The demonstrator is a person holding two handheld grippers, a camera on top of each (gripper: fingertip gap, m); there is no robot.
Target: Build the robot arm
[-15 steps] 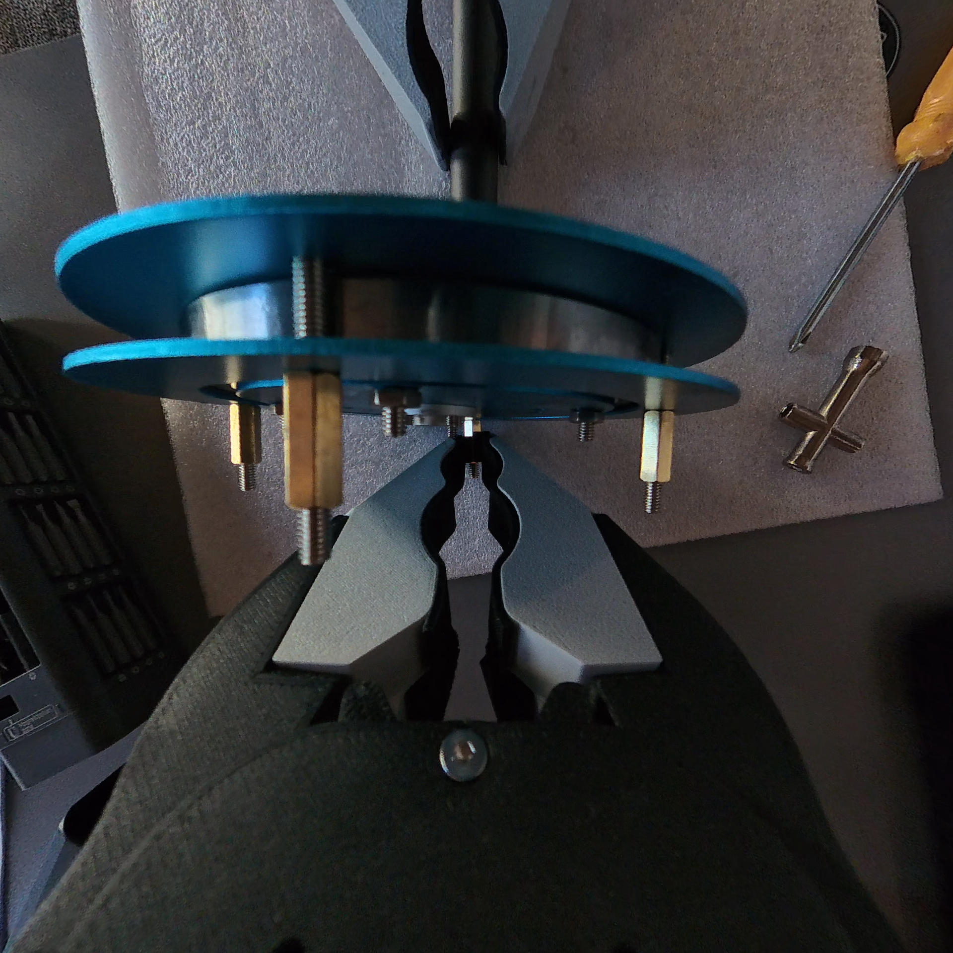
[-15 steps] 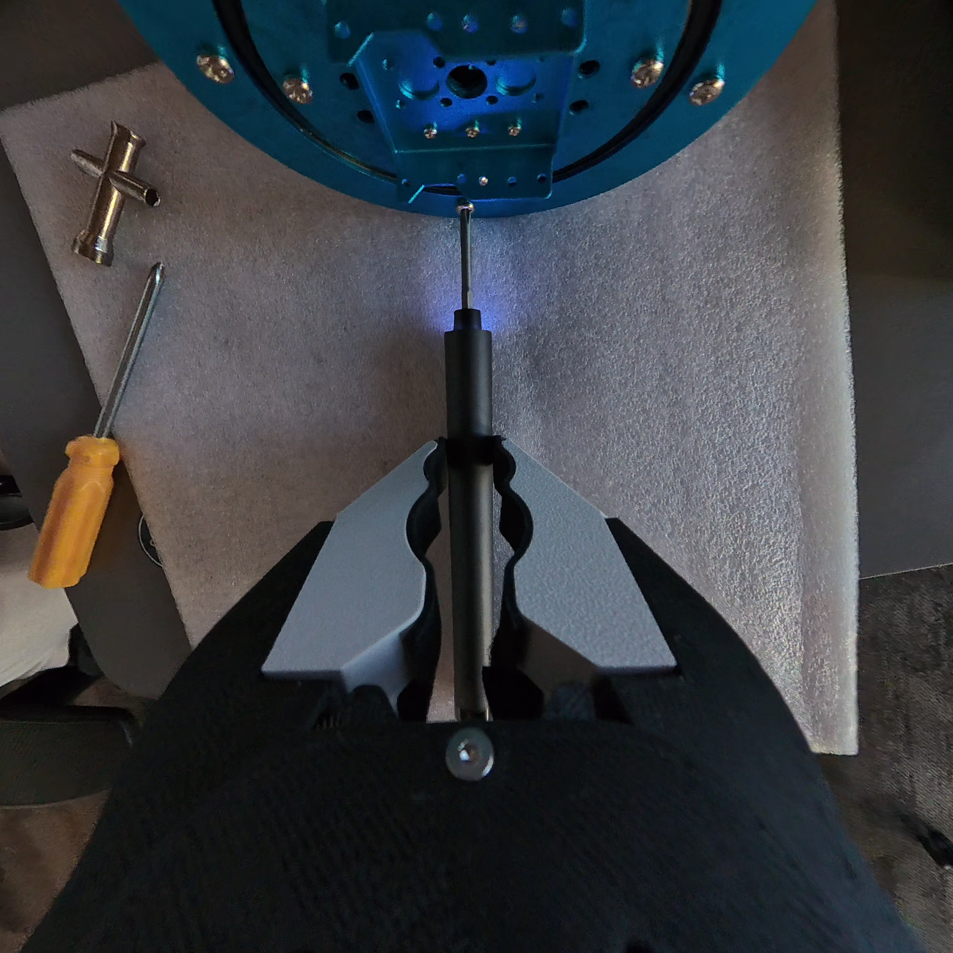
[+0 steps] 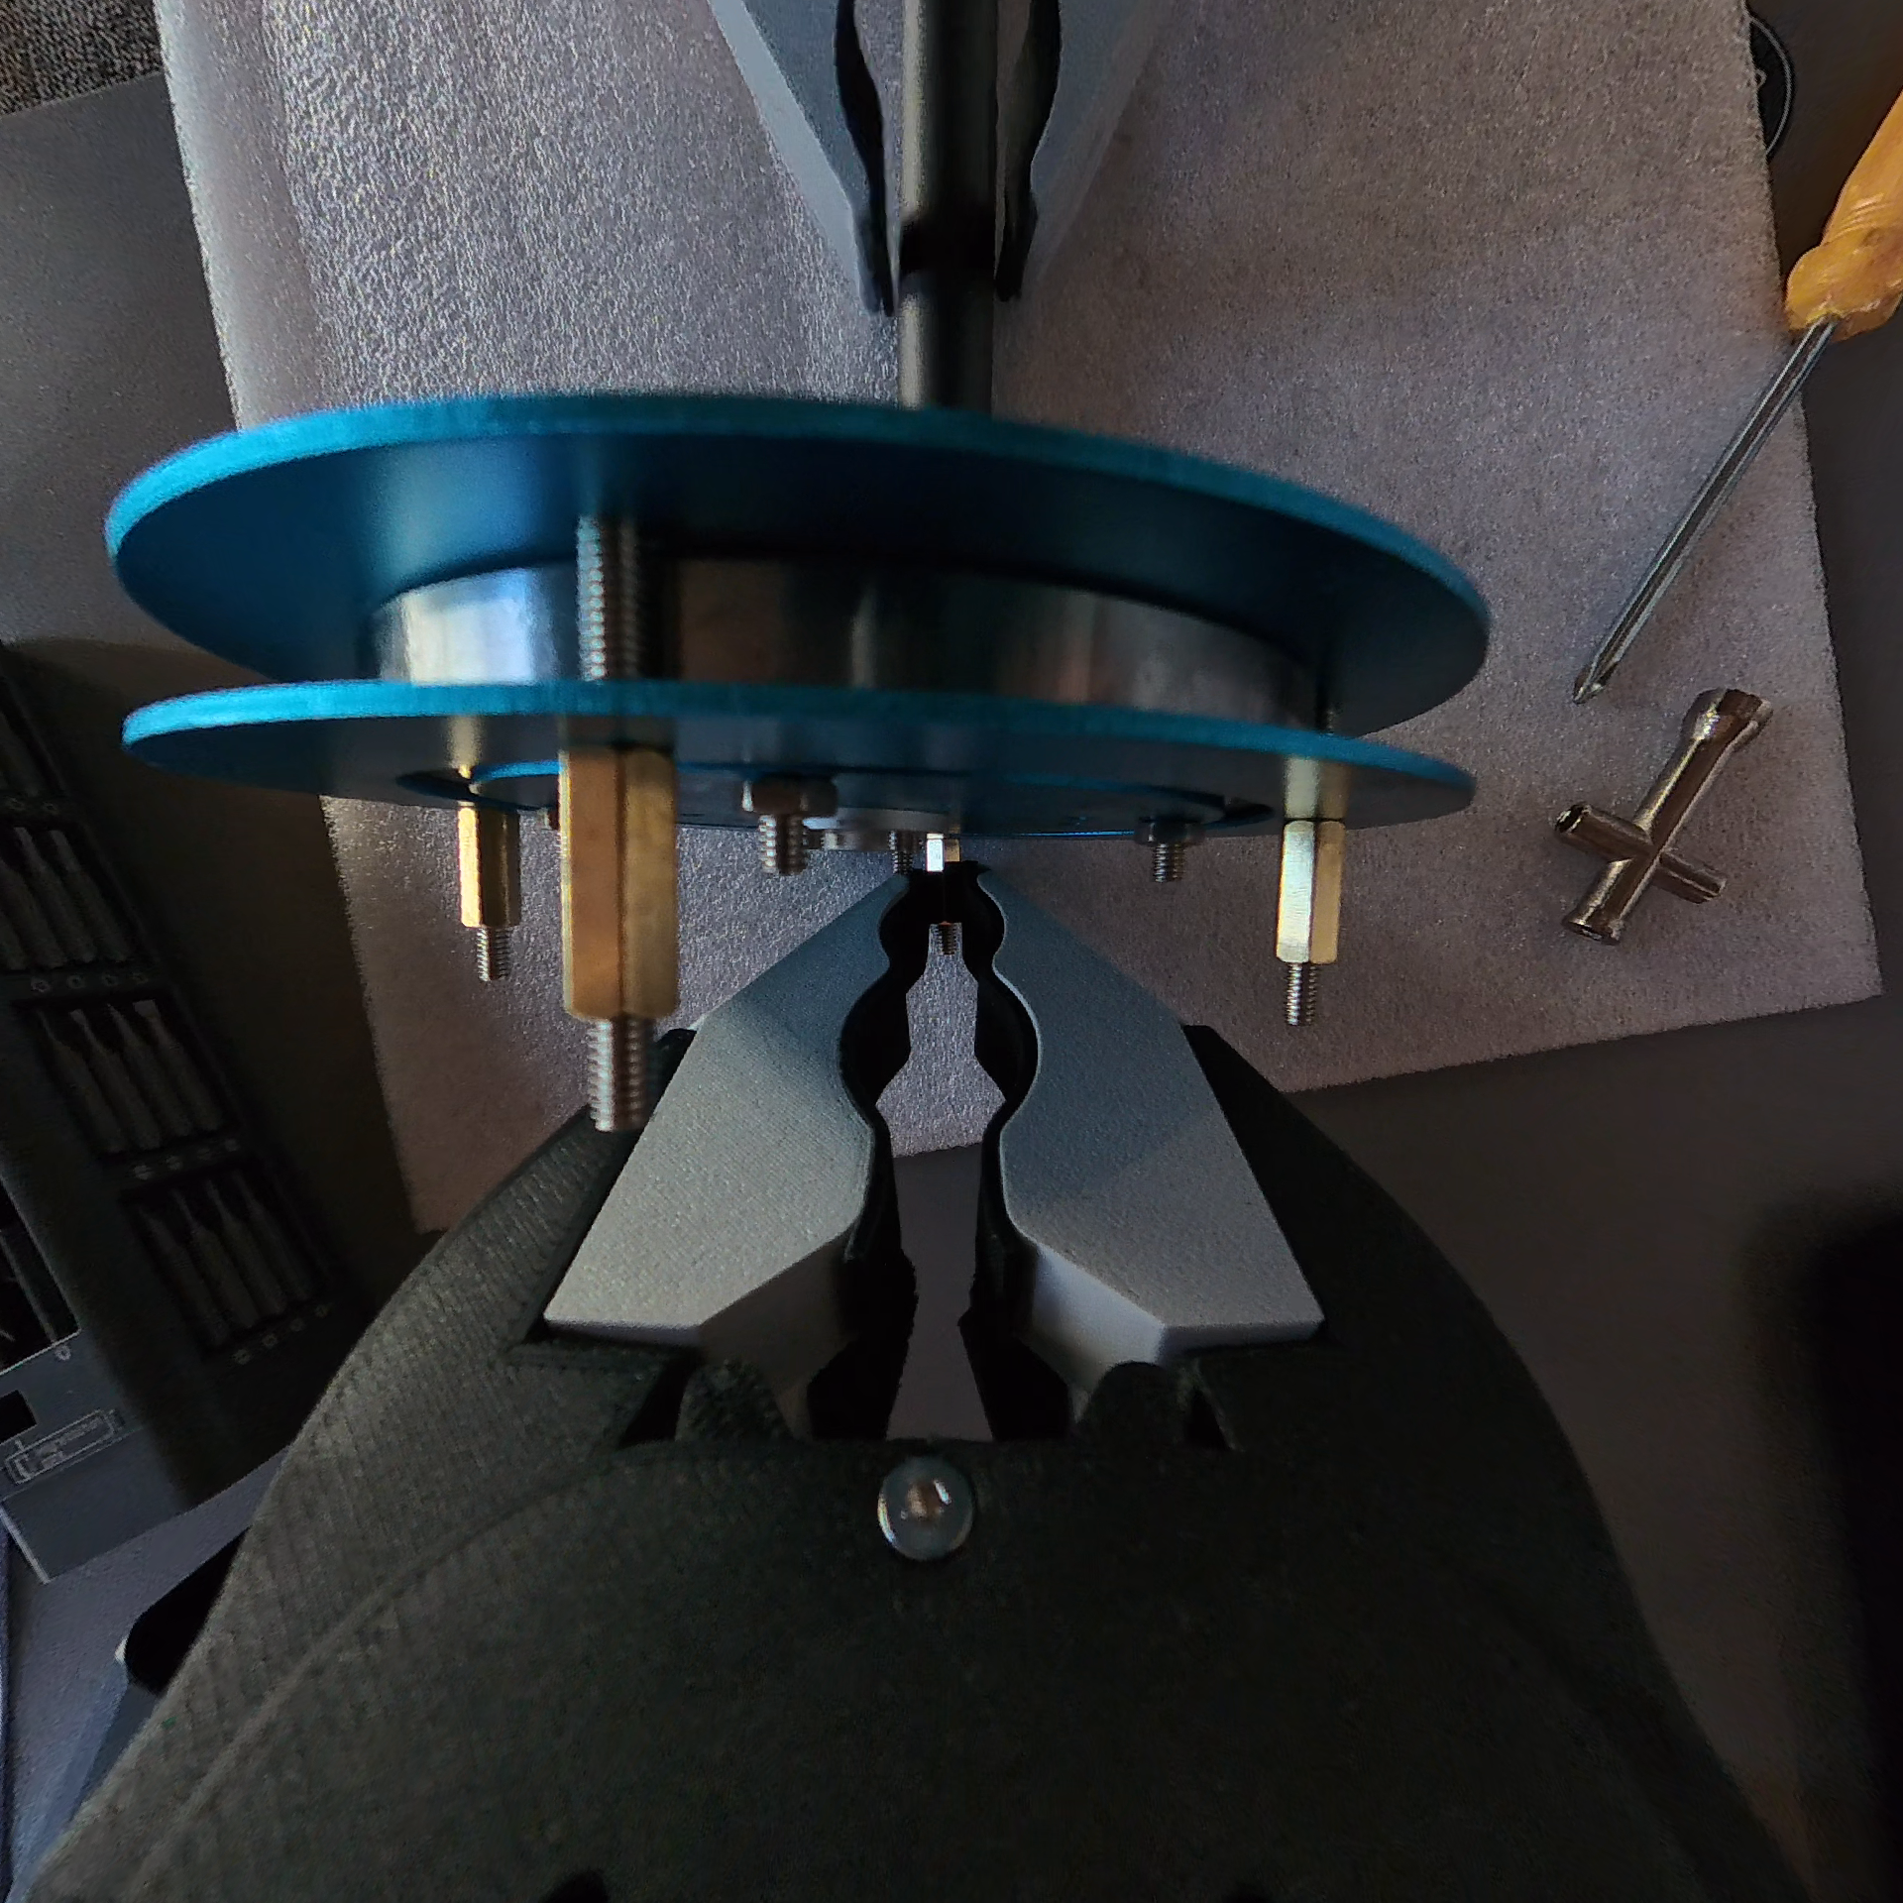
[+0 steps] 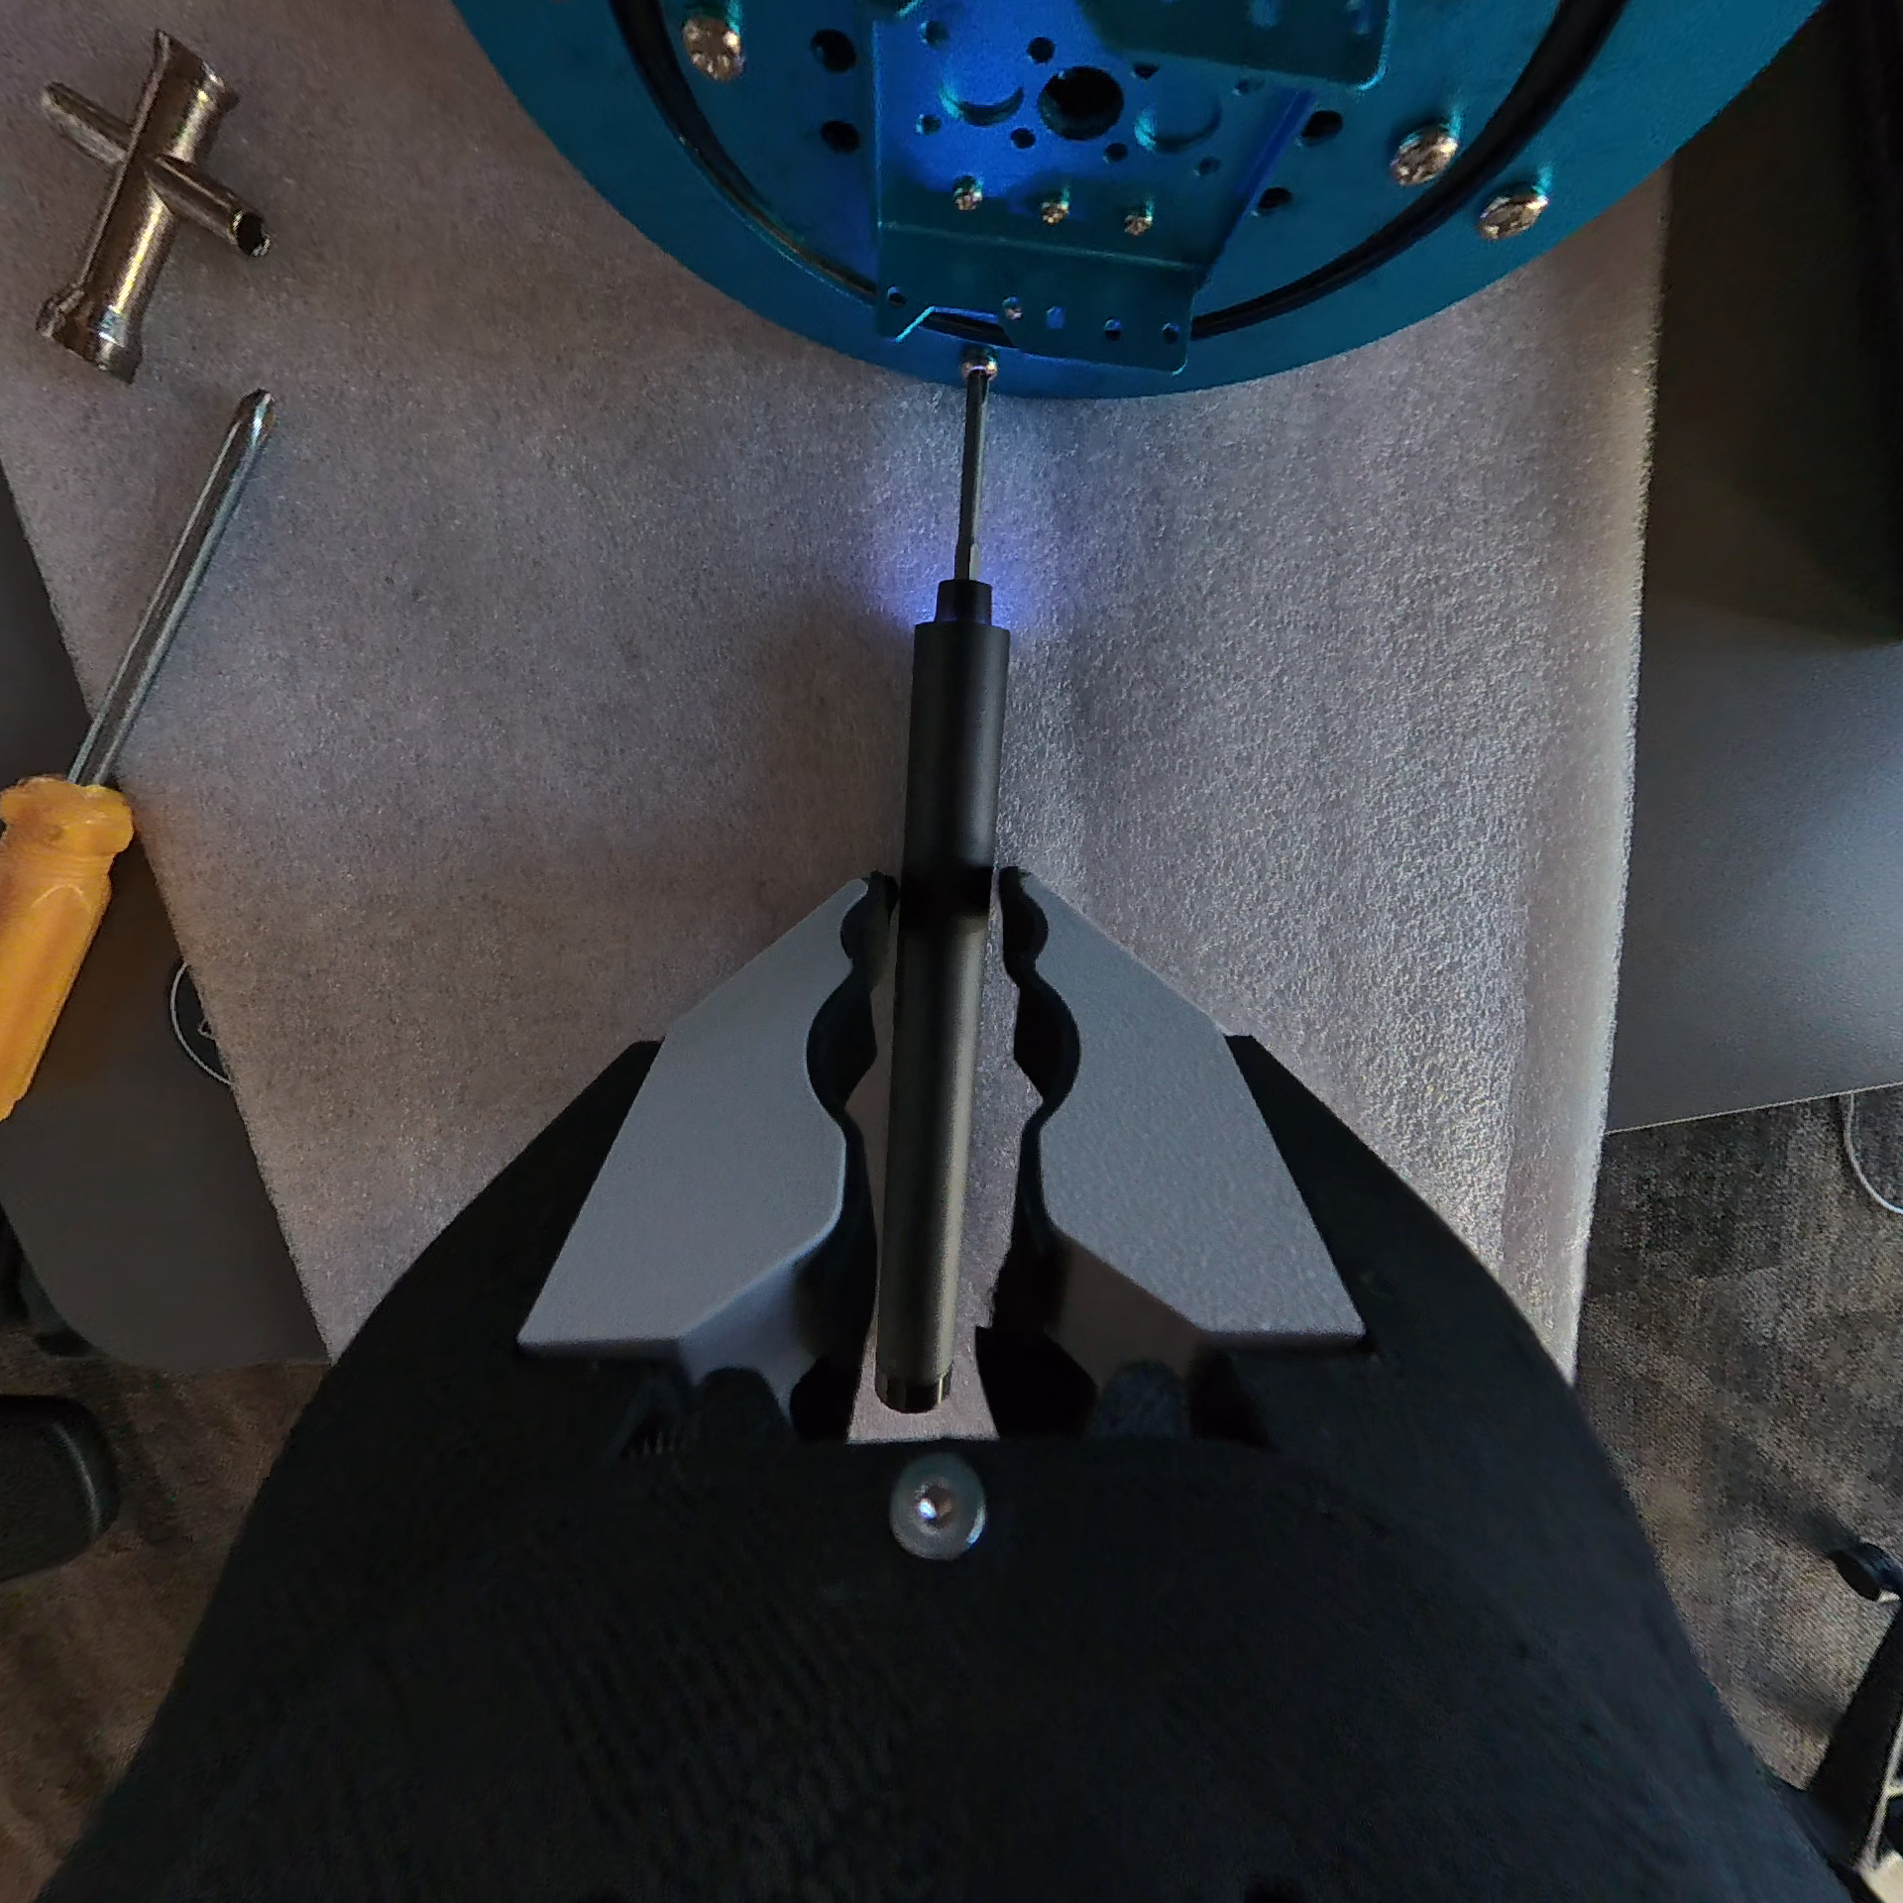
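In half a second little has moved: my right gripper (image 4: 942, 886) stays clamped on the black electric screwdriver (image 4: 942, 927) — bit still seated in a screw (image 4: 976, 360) at the blue disc assembly's (image 3: 783, 535) near edge — while my left gripper (image 3: 935, 875) keeps pinching a small nut (image 3: 939, 851) underneath.

We see the left gripper (image 3: 939, 875) with two pale grey, wedge-shaped fingers (image 3: 762, 1112), their inner edges lined with wavy black pads. They sit in a broad black housing of ribbed, printed texture carrying one silver screw (image 3: 924, 1522). The right gripper (image 4: 942, 886) has the same build, with its own silver screw (image 4: 935, 1514).
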